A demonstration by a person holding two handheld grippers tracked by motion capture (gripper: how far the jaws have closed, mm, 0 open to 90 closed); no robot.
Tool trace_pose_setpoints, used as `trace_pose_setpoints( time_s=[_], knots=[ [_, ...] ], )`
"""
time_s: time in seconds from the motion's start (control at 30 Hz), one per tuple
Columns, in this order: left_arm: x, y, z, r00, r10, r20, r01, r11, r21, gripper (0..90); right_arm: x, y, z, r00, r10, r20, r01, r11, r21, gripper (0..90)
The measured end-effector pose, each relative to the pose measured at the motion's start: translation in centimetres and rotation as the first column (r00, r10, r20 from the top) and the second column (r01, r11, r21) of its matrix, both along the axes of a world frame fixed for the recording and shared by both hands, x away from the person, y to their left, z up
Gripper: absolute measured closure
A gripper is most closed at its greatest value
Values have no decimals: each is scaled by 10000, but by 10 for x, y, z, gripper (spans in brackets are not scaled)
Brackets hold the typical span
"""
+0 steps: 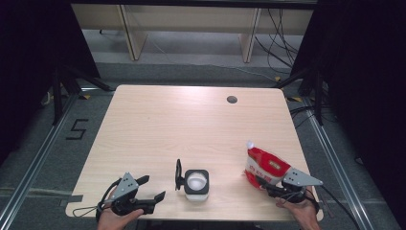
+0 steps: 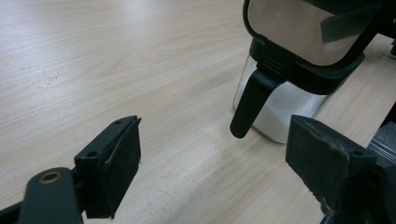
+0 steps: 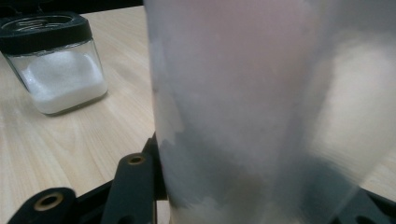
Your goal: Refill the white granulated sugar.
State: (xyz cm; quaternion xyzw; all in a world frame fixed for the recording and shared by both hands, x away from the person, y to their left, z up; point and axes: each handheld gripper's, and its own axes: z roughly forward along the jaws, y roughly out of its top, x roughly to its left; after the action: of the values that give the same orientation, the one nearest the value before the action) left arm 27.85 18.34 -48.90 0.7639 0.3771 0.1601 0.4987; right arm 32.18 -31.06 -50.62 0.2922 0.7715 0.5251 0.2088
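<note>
Pouch gripped, jar open, pouring not yet begun.

My right gripper holds the red pouch at the table's five o'clock; my left gripper gapes empty at seven o'clock beside the jar, lid flipped. The pouch hides my right jaws close up, spout blurred.

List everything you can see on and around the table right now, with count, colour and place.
Table: one, light wood, centre; round hole near its far right edge.
Jar: one, clear glass with black collar, white granules inside, lid flipped open to its left, near front edge.
Pouch: one, red and white with a white spout, front right, held.
Left tongs: one, black, front left, open, holding nothing.
Right tongs: one, black, front right, closed on the pouch.
</note>
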Motion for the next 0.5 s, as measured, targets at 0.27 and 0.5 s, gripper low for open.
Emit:
trace_pose_setpoints(
  time_s=[0.27, 0.5],
  knots=[
    [0, 0, 0, 10000, 8, -13, -8, 10000, -27, 175, -6, -6, 3, 9989, -345, -314, 356, 9987, 363, 427],
    [0, 0, 0, 10000, 73, -25, -74, 9998, -199, 175, -17, -5, 8, 9962, -508, -710, 538, 9977, 415, 310]
  ],
)
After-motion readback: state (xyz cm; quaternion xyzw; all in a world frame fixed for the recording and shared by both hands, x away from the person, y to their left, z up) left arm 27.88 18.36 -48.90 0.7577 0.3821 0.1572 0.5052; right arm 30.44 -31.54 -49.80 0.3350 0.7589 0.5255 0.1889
